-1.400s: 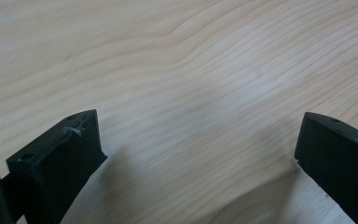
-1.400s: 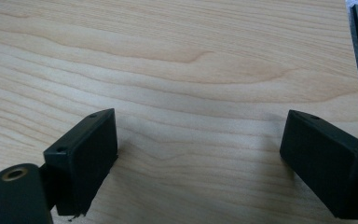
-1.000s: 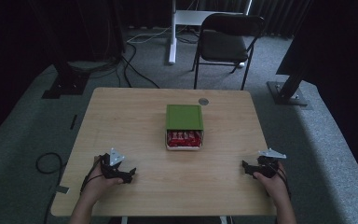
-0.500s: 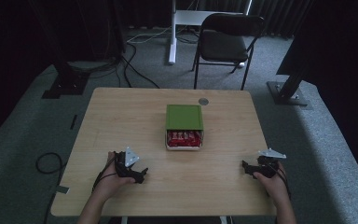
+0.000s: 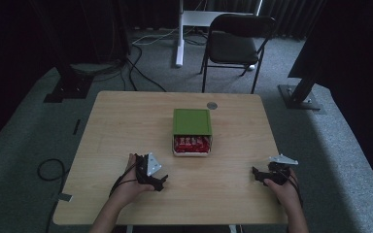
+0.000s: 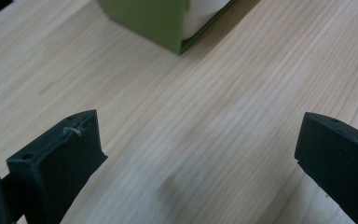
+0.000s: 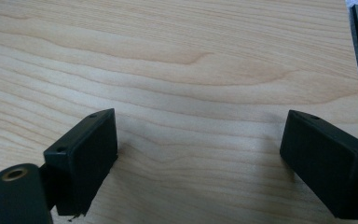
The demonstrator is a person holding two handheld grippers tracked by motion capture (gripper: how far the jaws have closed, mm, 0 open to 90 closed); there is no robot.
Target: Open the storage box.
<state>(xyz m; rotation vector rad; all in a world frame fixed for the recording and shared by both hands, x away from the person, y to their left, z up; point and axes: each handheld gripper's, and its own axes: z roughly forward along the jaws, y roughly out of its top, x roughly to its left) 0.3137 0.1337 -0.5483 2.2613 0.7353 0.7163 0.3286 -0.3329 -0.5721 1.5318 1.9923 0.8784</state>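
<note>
- Two grippers sit low in the high view: the left gripper [image 5: 161, 182] lower left, the right gripper [image 5: 258, 174] lower right, both with jaws wide apart.
- The green box [image 5: 191, 122] sits at centre frame, red packets [image 5: 191, 142] showing at its near end.
- I'd angle the left one squarely at that near edge, slowly.

Green-lidded box [image 5: 191, 121], red contents showing, mid-table, front end open

Pretty dim and grainy from the high view, room edges basically black, only the table [image 5: 126, 126] catches light. Gripper views are brighter, soft shadows, near jaws slightly blurry.
</note>
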